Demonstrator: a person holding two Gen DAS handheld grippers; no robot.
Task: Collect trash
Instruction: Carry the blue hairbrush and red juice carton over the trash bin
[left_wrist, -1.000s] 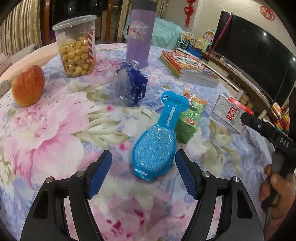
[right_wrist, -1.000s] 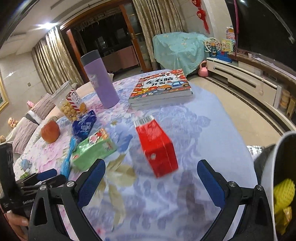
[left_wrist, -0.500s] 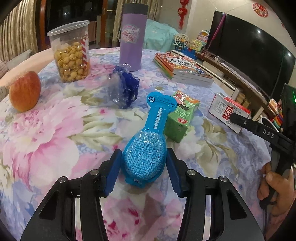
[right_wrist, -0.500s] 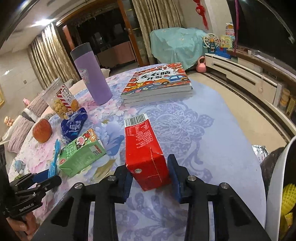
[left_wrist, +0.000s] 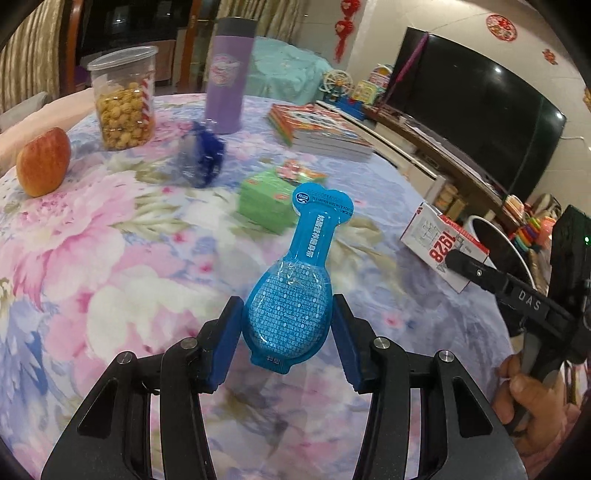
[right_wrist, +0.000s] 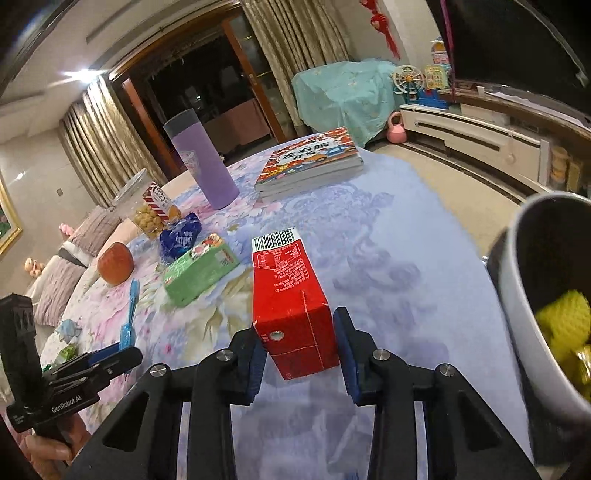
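Observation:
My left gripper is shut on a blue plastic blister pack and holds it lifted above the floral tablecloth. My right gripper is shut on a red drink carton and holds it raised over the table. The carton also shows in the left wrist view, and the blue pack shows edge-on in the right wrist view. A grey bin with yellow trash inside stands at the right, just off the table edge. A green carton and a crumpled blue wrapper lie on the table.
An apple, a clear snack jar, a purple tumbler and a stack of books stand further back on the round table. A TV and a low cabinet are to the right.
Both grippers closed from open, the left on the blue pack, the right on the red carton. Both objects have since been lifted off the table, toward the right.

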